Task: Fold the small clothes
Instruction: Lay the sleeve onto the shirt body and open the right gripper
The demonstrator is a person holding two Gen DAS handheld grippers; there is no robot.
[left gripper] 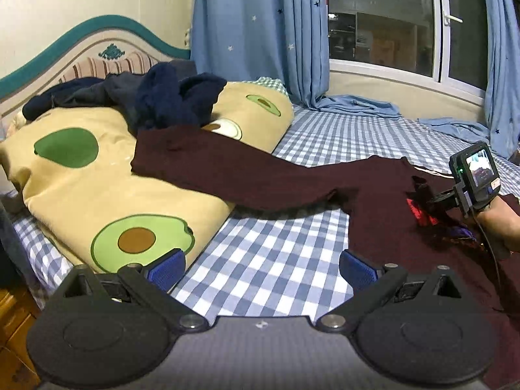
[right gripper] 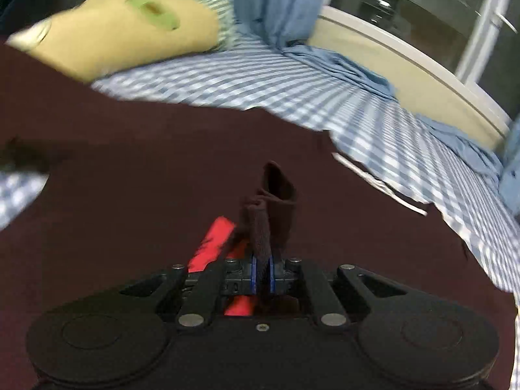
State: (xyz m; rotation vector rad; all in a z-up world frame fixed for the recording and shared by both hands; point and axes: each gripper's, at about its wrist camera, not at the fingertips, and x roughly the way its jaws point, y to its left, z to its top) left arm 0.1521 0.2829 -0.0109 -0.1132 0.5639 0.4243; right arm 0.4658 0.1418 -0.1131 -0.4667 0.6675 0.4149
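Here's the bed (left gripper: pixel 269 260), dressed in a blue-and-white checked sheet, filling both views. Across its left side lies a cream duvet (left gripper: pixel 81 175) printed with avocados, and no writing can be read anywhere on it or anything else.

Draped from that duvet down onto the sheet is the maroon garment (left gripper: pixel 247 175): dark wine-coloured, long-sleeved, one sleeve stretched out over the duvet, the body spread on the bed to the right, with a red patch showing on its front. In the right wrist view it covers most of the foreground (right gripper: pixel 162 169), rather motion-blurred.

Behind it, a heap of navy clothes (left gripper: pixel 162 100) sits on top of the duvet by the headboard (left gripper: pixel 65 48). Blue star-print curtains (left gripper: pixel 260 32) hang by the dark window (left gripper: pixel 380 29), their hems pooled on the bed.

The left wrist view alone shows the headboard, the navy heap and the person's right hand (left gripper: pixel 500 224) carrying the right tool (left gripper: pixel 425 200) with its small lit screen.

The left tool (left gripper: pixel 261 268) hovers over bare sheet, blue pads spread wide, nothing between them.

Only the right wrist view shows the grip up close: the right tool (right gripper: pixel 262 276) is clamped tight on a bunched fold of the maroon garment, the fabric standing up between the pads.
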